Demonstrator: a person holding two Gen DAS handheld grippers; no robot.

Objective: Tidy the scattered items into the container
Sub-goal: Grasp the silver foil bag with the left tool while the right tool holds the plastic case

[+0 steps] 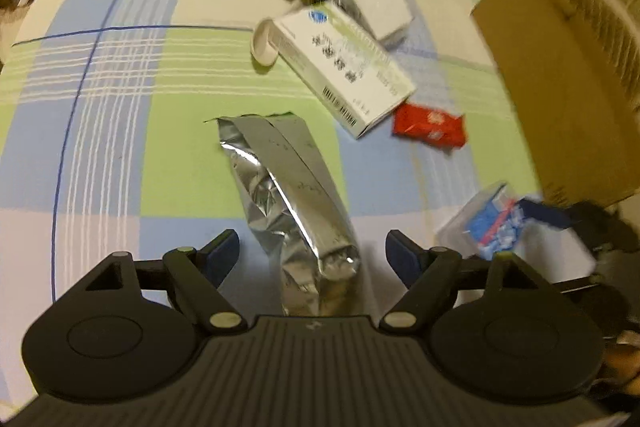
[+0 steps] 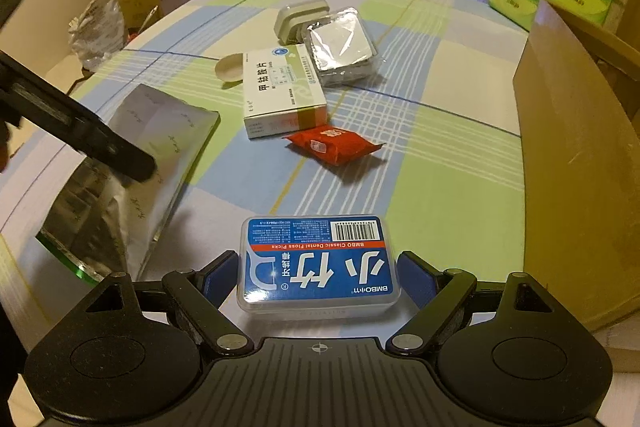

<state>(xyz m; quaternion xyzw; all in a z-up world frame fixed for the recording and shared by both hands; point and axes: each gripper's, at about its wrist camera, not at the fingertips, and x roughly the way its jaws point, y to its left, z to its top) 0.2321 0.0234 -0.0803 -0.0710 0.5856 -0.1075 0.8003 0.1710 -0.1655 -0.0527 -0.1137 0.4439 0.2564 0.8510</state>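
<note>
Dental floss pick box (image 2: 318, 263) sits between right gripper's (image 2: 319, 277) spread, not-yet-clamped pads, long axis crosswise | cardboard container (image 2: 576, 163) just right of box | left gripper (image 1: 312, 253) wide apart astride foil pouch (image 1: 288, 195)

Open cloth (image 2: 420, 195) between red packet (image 2: 334, 145) and cardboard box (image 2: 576, 163).

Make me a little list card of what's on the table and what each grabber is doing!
left gripper: open, around the silver foil bag
right gripper: pads beside the dental floss picks box, grip unclear
loose on tablecloth: white medicine box, red snack packet, clear plastic box
container: cardboard box, at the right
</note>
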